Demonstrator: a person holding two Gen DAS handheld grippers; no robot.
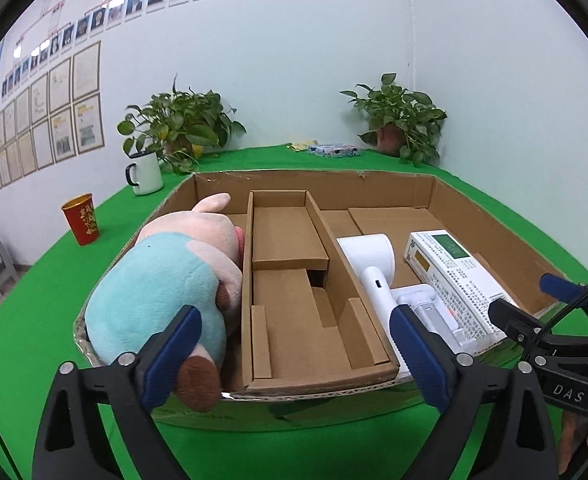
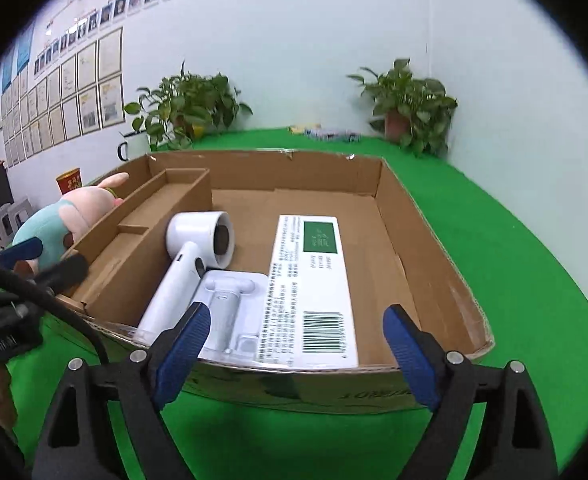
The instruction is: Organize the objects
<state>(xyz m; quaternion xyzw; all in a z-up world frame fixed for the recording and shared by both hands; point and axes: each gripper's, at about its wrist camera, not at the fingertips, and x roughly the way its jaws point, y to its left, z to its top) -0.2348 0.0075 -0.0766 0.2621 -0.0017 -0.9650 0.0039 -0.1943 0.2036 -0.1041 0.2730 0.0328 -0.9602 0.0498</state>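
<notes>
A shallow cardboard box lies on the green table. Its left part holds a pink and teal plush toy, its middle a bare cardboard insert. On the right lie a white hair dryer, a white plastic tray and a white carton with a green label. My left gripper hangs open over the box's near edge, in front of the insert. My right gripper is open too, at the near edge before the carton and tray. Neither holds anything.
A white mug and a red cup stand left of the box. Two potted plants and a small packet sit along the back wall. Green cloth surrounds the box.
</notes>
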